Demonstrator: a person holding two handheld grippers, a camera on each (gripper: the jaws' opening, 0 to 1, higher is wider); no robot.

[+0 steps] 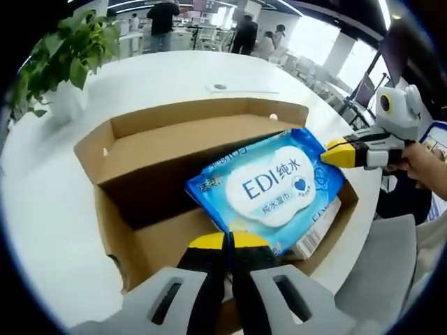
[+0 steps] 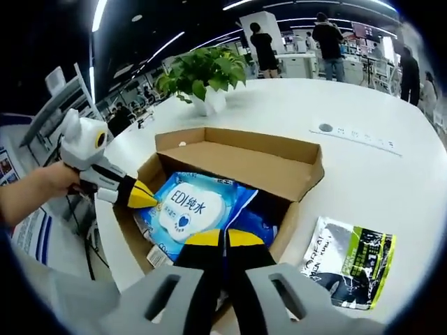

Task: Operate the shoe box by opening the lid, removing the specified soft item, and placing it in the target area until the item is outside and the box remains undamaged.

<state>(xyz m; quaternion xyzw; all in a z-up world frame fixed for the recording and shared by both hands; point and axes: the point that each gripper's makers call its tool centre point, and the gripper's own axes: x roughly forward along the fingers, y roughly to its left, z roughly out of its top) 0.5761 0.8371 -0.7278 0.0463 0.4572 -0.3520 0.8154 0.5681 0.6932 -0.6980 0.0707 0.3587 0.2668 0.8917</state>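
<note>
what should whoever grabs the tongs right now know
Left tongs: shut on one edge of the wipes pack.
Right tongs: shut on the opposite end of the pack.
Box: on the white table, lid already open and folded back, no damage visible.
The pack is held tilted between both tongs, partly above the box opening; another item lies under it inside the box.
A black and green pouch lies on the table beside the box.
Done: lid opened, pack gripped.
Left: lift the pack clear and set it on the table without dragging the box walls.
</note>
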